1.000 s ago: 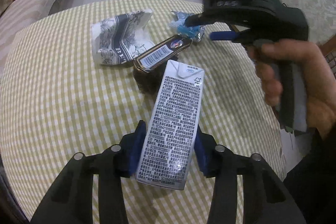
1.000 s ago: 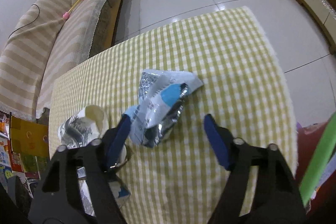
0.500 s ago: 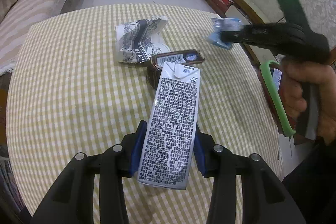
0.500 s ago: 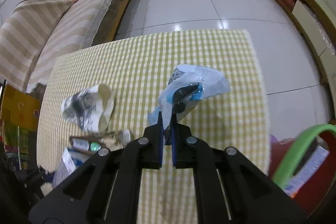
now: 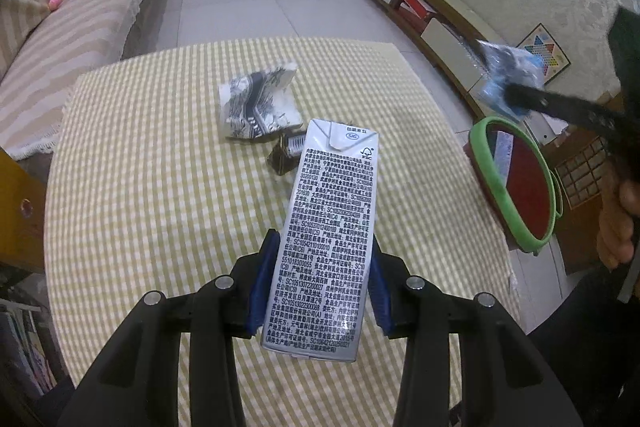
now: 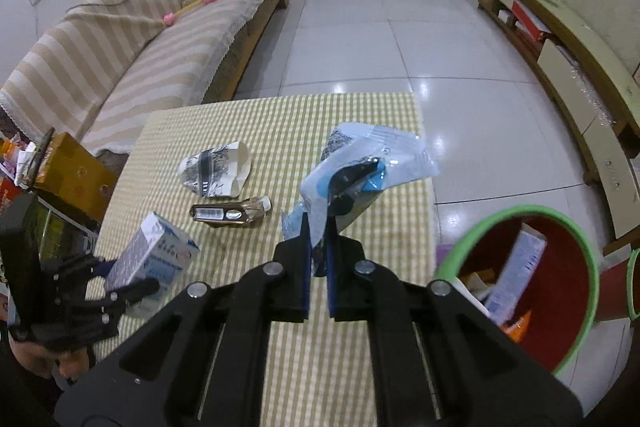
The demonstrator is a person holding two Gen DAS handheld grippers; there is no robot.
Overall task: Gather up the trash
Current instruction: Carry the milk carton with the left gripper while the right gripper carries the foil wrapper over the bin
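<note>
My left gripper (image 5: 320,287) is shut on a silver drink carton (image 5: 332,227) and holds it above the checked tablecloth (image 5: 160,187); the same carton (image 6: 154,255) shows at lower left in the right wrist view. My right gripper (image 6: 317,259) is shut on a crinkled blue-and-white plastic wrapper (image 6: 368,163), lifted off the table near its right edge. The wrapper (image 5: 508,75) hangs above a red bin with a green rim (image 5: 488,155). A crumpled black-and-white paper cup (image 6: 216,171) and a small brown bottle (image 6: 232,213) lie on the table.
The bin (image 6: 576,227) stands just off the table's right edge and holds several pieces of trash. A striped sofa (image 6: 140,47) runs along the left. A low cabinet (image 6: 580,67) lines the right wall. Boxes (image 6: 68,167) crowd the table's left side.
My right gripper closed on the wrapper, lifted it off the table and carried it right toward the bin. My left gripper rose with the carton.
</note>
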